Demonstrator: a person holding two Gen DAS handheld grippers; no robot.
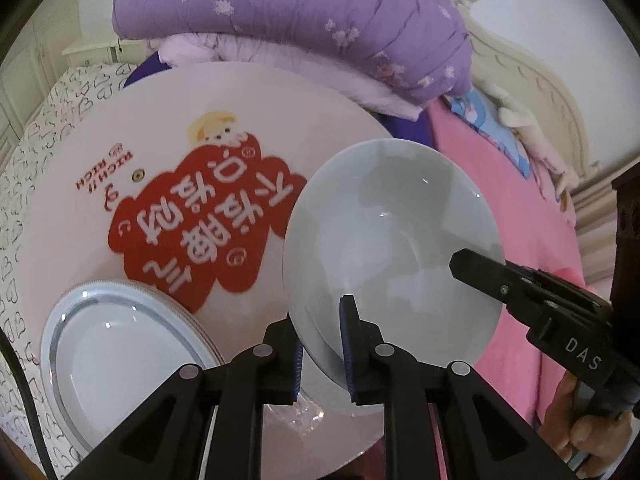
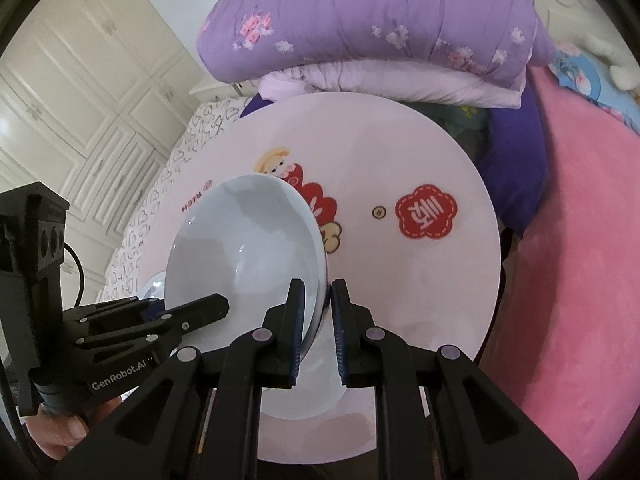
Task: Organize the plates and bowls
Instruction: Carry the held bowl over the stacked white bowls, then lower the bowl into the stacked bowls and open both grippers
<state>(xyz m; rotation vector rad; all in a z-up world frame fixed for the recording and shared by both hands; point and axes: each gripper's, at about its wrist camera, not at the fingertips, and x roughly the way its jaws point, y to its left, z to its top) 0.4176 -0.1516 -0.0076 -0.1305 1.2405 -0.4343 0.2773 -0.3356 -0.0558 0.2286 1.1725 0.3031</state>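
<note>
While lifted above the round tabletop [image 1: 256, 92], pale bowl [image 1: 392, 216] pinched at opposite rims by left gripper [image 1: 322, 344] and right gripper [image 2: 318, 328]; silver-rimmed plate [image 1: 120, 352] at tabletop's near-left edge.

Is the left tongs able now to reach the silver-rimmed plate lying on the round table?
Probably not yet: the left tongs are shut on the pale blue ceramic bowl, shared with the right tongs. The way to the silver-rimmed plate looks free otherwise.
</note>
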